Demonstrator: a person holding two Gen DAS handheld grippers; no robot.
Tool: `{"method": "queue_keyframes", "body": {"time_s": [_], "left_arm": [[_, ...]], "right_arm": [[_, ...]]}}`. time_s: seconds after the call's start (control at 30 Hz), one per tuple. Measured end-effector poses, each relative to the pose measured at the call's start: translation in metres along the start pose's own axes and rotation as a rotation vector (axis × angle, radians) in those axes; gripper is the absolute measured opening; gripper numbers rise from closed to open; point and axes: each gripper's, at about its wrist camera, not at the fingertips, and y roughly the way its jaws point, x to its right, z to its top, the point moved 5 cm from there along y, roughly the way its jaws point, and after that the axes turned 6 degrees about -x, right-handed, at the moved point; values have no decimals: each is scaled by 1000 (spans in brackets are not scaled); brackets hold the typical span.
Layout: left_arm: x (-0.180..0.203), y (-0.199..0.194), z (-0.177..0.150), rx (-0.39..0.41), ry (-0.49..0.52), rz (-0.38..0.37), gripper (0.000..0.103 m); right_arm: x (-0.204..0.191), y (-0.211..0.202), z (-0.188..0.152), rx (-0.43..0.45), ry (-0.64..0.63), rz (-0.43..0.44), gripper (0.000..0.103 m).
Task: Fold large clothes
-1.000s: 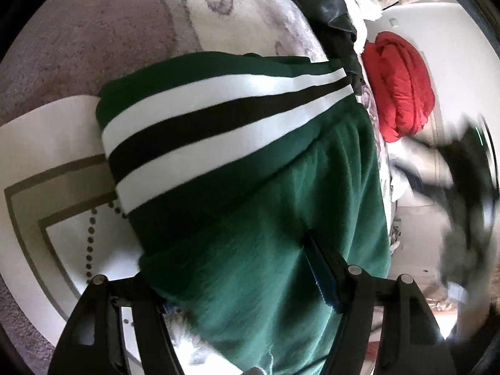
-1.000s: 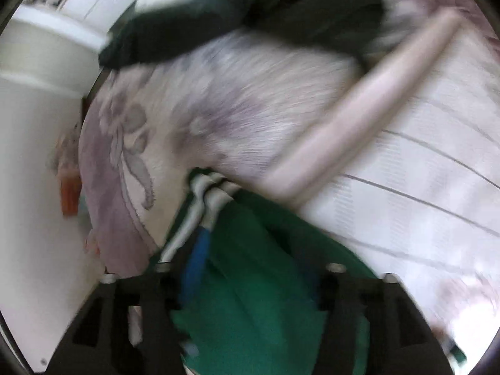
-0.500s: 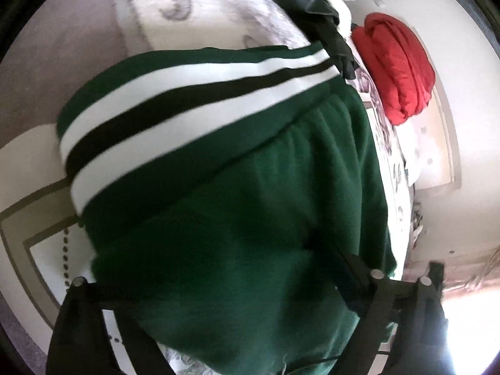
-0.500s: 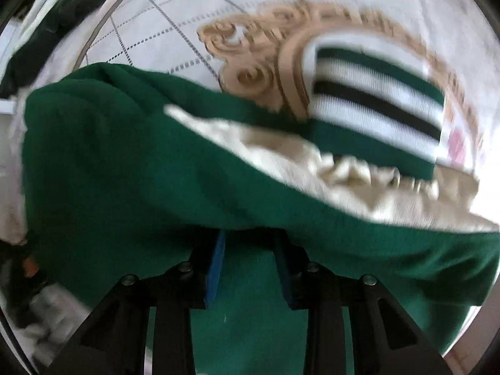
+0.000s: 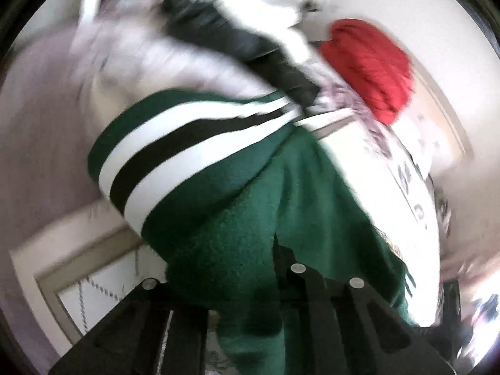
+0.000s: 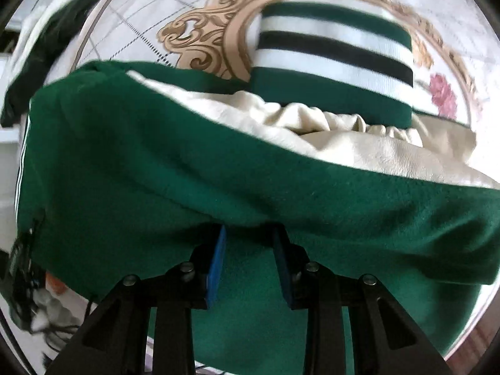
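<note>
Left wrist view: the green jacket point(image 5: 250, 218) is spread on a patterned rug point(image 5: 78, 281), its striped hem point(image 5: 187, 143) farthest away; the left gripper point(image 5: 243, 268) is closing, fabric bunched between its fingers. On the right, green fabric is clamped by the right gripper point(image 6: 248, 243), cream lining point(image 6: 343, 137) exposed beyond.

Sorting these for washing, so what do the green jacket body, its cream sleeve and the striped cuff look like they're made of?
Green jacket body: matte, fuzzy, probably wool felt or fleece. Cream sleeve: smooth, faintly shiny with fine creases, likely leather or faux leather. Striped cuff: probably stretchy rib knit, gathering the sleeve.
</note>
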Motion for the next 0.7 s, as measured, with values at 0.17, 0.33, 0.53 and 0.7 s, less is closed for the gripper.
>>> {"method": "queue_keyframes", "body": {"time_s": [0.17, 0.33, 0.53, 0.7], "left_arm": [[111, -43, -9, 121, 436, -14, 10], [216, -63, -81, 164, 964, -70, 10], [277, -51, -213, 120, 1578, -131, 9], [267, 3, -307, -56, 1893, -81, 10]], "right_arm": [[9, -4, 5, -3, 19, 103, 34], [57, -9, 1, -31, 202, 538, 34], [164, -42, -75, 73, 407, 716, 39], [262, -52, -153, 78, 493, 466, 39]]}}
